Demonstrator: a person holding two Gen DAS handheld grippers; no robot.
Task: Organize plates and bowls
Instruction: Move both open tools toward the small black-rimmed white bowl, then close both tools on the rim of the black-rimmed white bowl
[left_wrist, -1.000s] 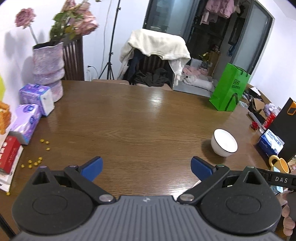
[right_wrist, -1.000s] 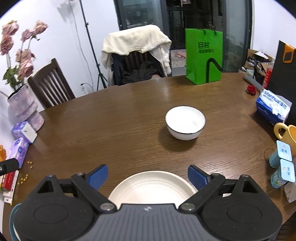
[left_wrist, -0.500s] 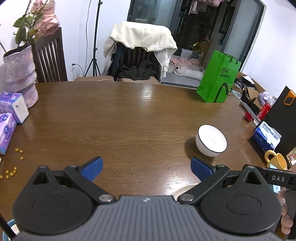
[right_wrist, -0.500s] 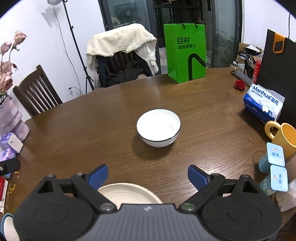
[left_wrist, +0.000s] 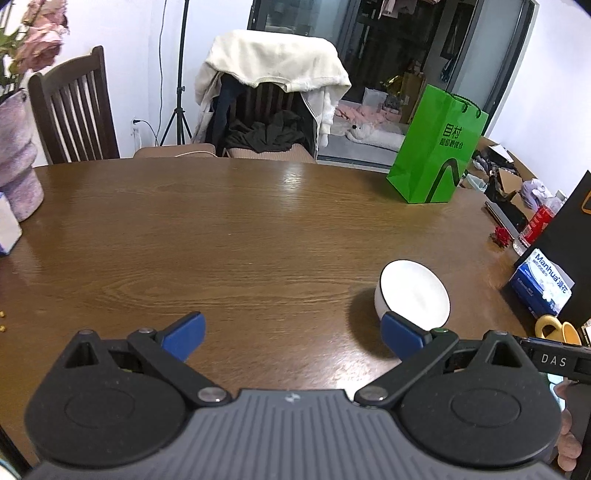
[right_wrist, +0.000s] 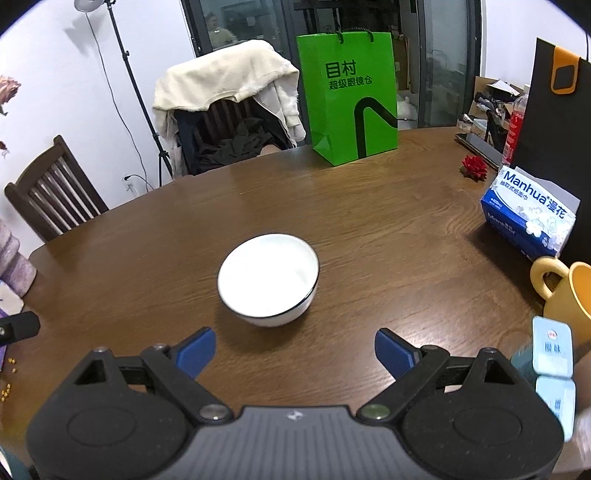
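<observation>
A white bowl sits upright on the wooden table, just ahead of the right gripper, whose jaws gape wide and empty. The left gripper, likewise spread and empty, has the bowl beyond its right fingertip.

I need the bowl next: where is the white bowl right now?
In the right wrist view the white bowl sits on the wooden table, just ahead of the right gripper, with the yellow mug off to its right.
</observation>
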